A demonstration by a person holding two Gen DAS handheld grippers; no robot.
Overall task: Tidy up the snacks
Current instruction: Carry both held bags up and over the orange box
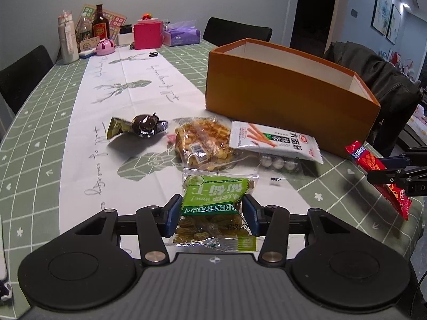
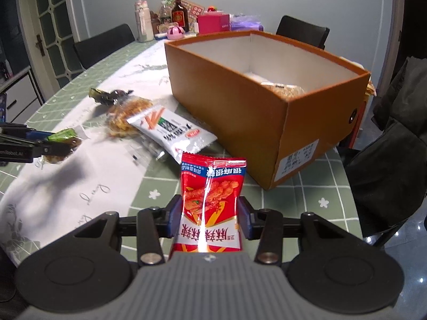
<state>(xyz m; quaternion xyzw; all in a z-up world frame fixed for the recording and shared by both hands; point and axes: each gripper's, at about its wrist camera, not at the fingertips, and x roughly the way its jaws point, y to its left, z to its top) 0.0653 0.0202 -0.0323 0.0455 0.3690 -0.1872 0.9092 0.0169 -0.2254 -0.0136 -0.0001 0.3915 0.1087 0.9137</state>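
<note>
Your table (image 1: 40,112) is the biggest thing here, covered in a green grid cloth with a white printed runner (image 1: 112,80) down the middle. On its right half stands the open orange cardboard box (image 1: 280,93), white inside; from the right wrist view you can see a bagged snack already lying on its floor. Black chairs (image 1: 237,30) stand at the far side, and a dark jacket (image 1: 373,74) hangs on one beside the box.

In front of the box, loose on the table, lie a clear bag of golden pastry (image 1: 202,141), a white packet printed with orange sticks (image 1: 275,141) resting partly over a clear pack of small round white sweets (image 1: 277,163), and farther left a dark wrapped snack with an olive-green end (image 1: 138,126).

Your left gripper (image 1: 210,214) pinches the green raisin bag (image 1: 213,205) between its blue pads, lifted off the table, with the box well ahead and to the right. Your right gripper (image 2: 210,217) is clamped on the red spicy snack packet (image 2: 210,202), which stands upright between the pads, held just in front of the box's near corner.
</note>
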